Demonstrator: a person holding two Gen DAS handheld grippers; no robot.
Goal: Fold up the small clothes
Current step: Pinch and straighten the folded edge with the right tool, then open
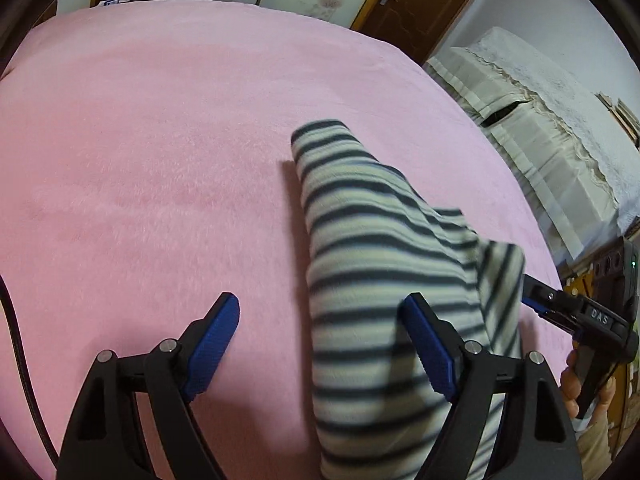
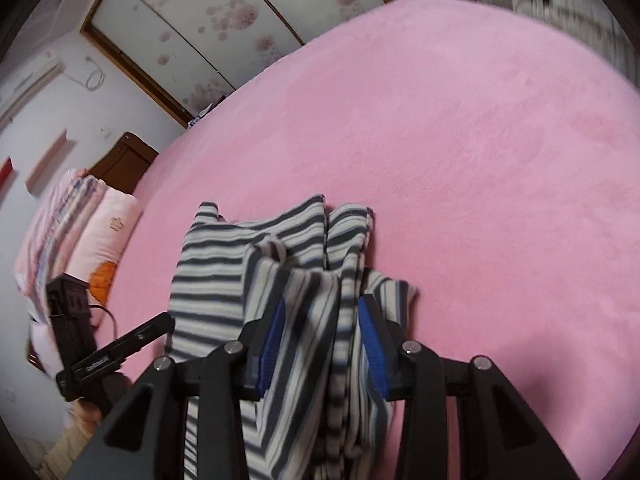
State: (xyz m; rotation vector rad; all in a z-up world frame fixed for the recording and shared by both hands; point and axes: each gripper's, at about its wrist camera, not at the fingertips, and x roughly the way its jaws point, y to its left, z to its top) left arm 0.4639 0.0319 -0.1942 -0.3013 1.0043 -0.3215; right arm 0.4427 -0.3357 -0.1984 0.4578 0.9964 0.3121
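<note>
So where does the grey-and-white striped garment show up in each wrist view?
Left wrist view: the grey-and-white striped fleece garment fills the lower centre-right, lying beside and behind the right blue pad.
Right wrist view: the garment sits lower centre, a bunched fold hanging between the blue pads.
Shared landmark: the pink plush bedspread under it in both.

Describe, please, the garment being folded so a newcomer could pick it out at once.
A pink blanket covers the whole bed. On its near part lies a striped garment, bunched between the two grippers. It is the only item on the pink surface, set apart by dark grey and cream stripes.
</note>
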